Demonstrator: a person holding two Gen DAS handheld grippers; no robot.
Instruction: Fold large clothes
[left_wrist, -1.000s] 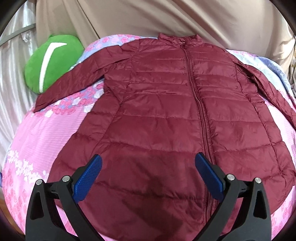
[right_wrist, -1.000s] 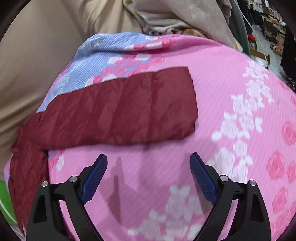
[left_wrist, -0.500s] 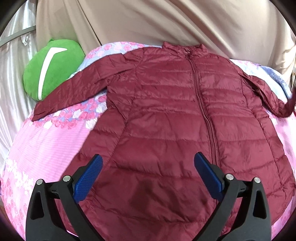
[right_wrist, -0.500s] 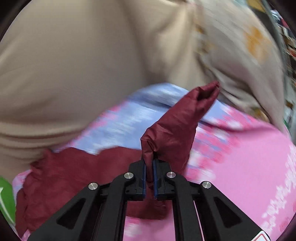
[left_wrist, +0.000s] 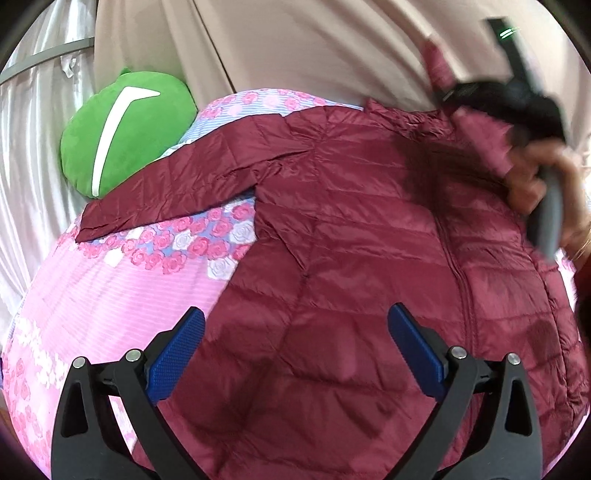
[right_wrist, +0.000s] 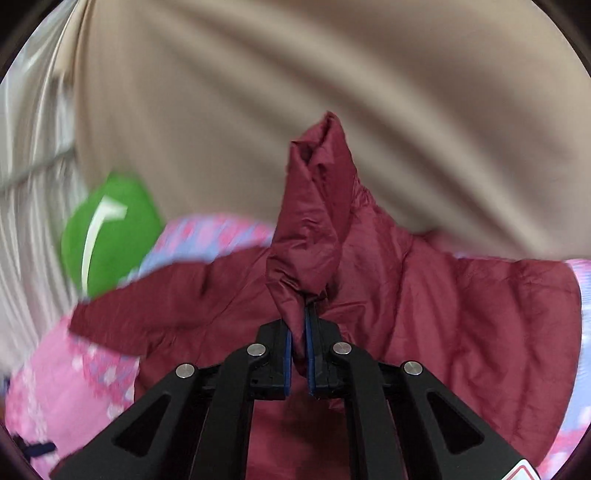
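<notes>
Curtain folds (left_wrist: 33, 155) of pale satin hang at the far left, with a beige drape (left_wrist: 314, 48) filling the backdrop beside them. One green cushion (left_wrist: 125, 133) with a single white curved stripe rests at the bed's far left edge, just beside the spread sleeve. One pink bedspread (left_wrist: 110, 280), printed with roses and a blue striped band, covers the bed. One maroon quilted jacket (left_wrist: 369, 258) lies front-up on it, zip closed down the middle, collar towards the drape. It has two sleeves: the left sleeve (left_wrist: 177, 188) stretches flat across the bedspread towards the cushion, while the right sleeve (right_wrist: 314, 221) is lifted off the bed, its cuff end standing up above the jacket's body. The left gripper (left_wrist: 295, 354) hovers over the jacket's lower part, its two blue pads spread wide with nothing between them. The right gripper (right_wrist: 298, 332) has its two pads pressed together on the raised sleeve, pinching a fold of the fabric. In the left wrist view a person's hand (left_wrist: 543, 184), blurred, grasps that gripper's grey handle at the far right, above the jacket's shoulder.
</notes>
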